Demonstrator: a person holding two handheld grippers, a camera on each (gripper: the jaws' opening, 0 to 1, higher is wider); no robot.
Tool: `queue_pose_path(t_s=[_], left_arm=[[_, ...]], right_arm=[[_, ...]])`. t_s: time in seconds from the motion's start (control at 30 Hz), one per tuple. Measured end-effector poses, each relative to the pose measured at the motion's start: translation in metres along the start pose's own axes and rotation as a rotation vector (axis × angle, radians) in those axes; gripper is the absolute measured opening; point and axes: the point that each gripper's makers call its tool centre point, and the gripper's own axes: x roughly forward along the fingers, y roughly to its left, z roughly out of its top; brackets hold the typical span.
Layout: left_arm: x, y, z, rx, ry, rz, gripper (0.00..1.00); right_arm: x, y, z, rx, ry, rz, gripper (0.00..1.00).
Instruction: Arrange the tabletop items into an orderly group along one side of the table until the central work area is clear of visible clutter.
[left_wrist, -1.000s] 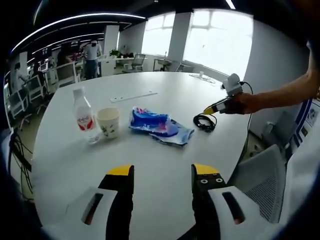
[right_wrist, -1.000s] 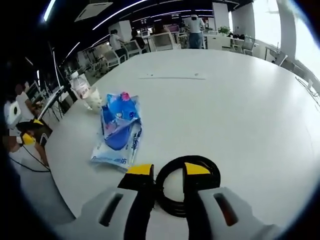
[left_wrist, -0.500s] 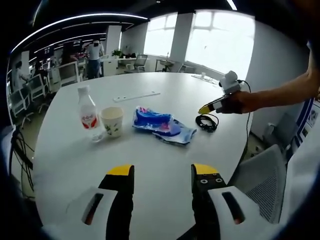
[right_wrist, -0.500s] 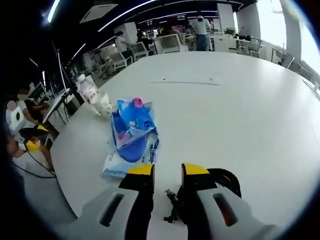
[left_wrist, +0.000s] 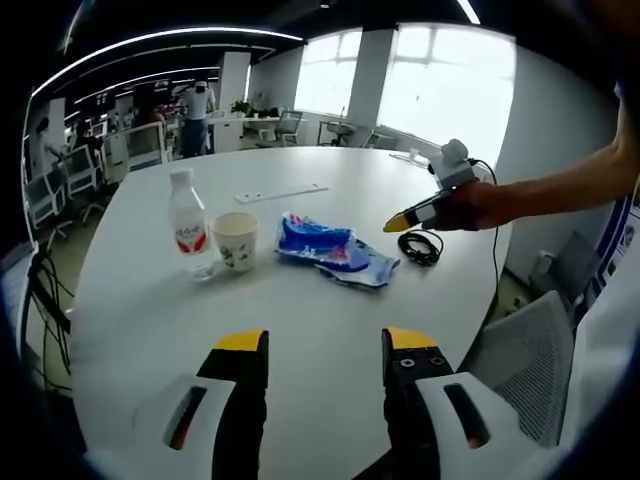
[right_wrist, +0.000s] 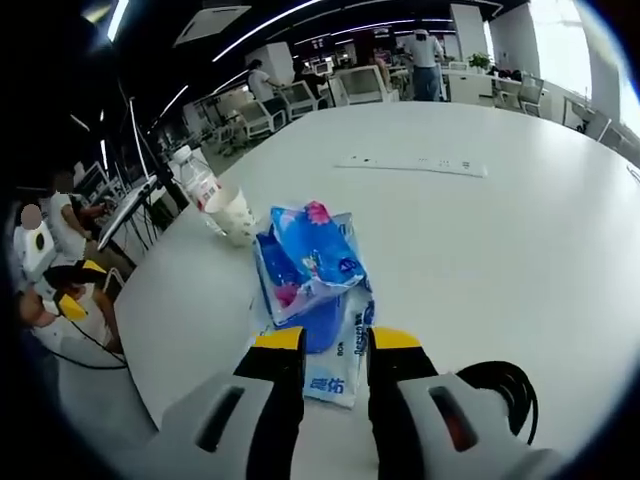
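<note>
Left claw (left_wrist: 325, 345) spread empty, right claw (right_wrist: 336, 342) narrow, empty, partly hiding black cable (right_wrist: 508, 385), blue packets (right_wrist: 308, 262) beyond

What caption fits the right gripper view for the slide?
Right gripper hovers open over blue packets on the white table, black cable beside it, cup and bottle beyond.

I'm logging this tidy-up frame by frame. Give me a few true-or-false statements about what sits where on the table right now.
1. The paper cup stands beside the water bottle. True.
2. The black cable lies coiled on the table. True.
3. The bottle lies on its side. False: it stands upright.
4. The left gripper grips the blue packet. False: its jaws are open and hold nothing.
5. The right gripper holds the cable. False: the cable lies beside it.
</note>
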Motion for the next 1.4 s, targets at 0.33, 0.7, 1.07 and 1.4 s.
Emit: queue_pose_path(t_s=[0.33,0.7,1.07,1.4], left_arm=[[0.001,0.000,-0.003,0.000,0.005,-0.006,0.45],[-0.003,0.004,-0.007,-0.013,0.006,-0.002,0.46],[-0.008,0.008,-0.009,-0.023,0.005,0.003,0.48],[-0.013,0.013,-0.011,-0.025,0.009,0.016,0.48]], right_arm=[[0.020,0.018,0.004,0.074,-0.007,0.023,0.26],[0.041,0.023,0.000,0.212,-0.012,0.003,0.29],[0.062,0.026,-0.001,0.262,0.008,-0.066,0.30],[0.075,0.017,-0.006,0.346,0.011,-0.121,0.10]])
